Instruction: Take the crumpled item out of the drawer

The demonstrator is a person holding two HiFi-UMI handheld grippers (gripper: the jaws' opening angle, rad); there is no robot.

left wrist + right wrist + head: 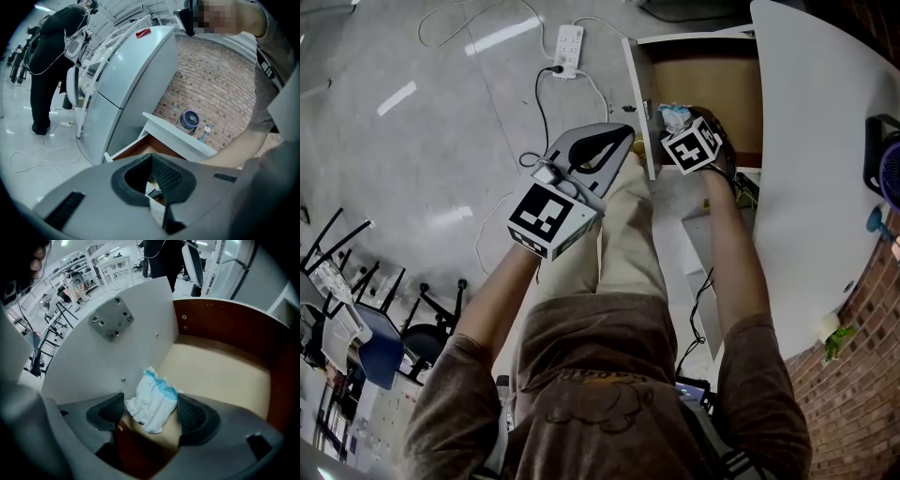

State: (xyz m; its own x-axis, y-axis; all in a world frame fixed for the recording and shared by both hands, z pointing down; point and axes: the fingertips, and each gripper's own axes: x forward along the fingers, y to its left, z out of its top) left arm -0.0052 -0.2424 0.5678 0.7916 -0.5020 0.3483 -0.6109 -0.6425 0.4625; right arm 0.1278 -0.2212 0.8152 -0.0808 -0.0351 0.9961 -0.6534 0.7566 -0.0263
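Crumpled item (pixel 152 401) in a corner of the open drawer (pixel 225 319), between my right tongs' jaws.
White creased wad with a blue band, lying on the tan drawer floor close against the white wall (pixel 108 352). My right tongs (pixel 151 411) point down over it, jaws apart with a pad on either side, not pressing. Open floor runs beyond to the brown walls. My left tongs (pixel 151 159) are closed and empty, outside the drawer.
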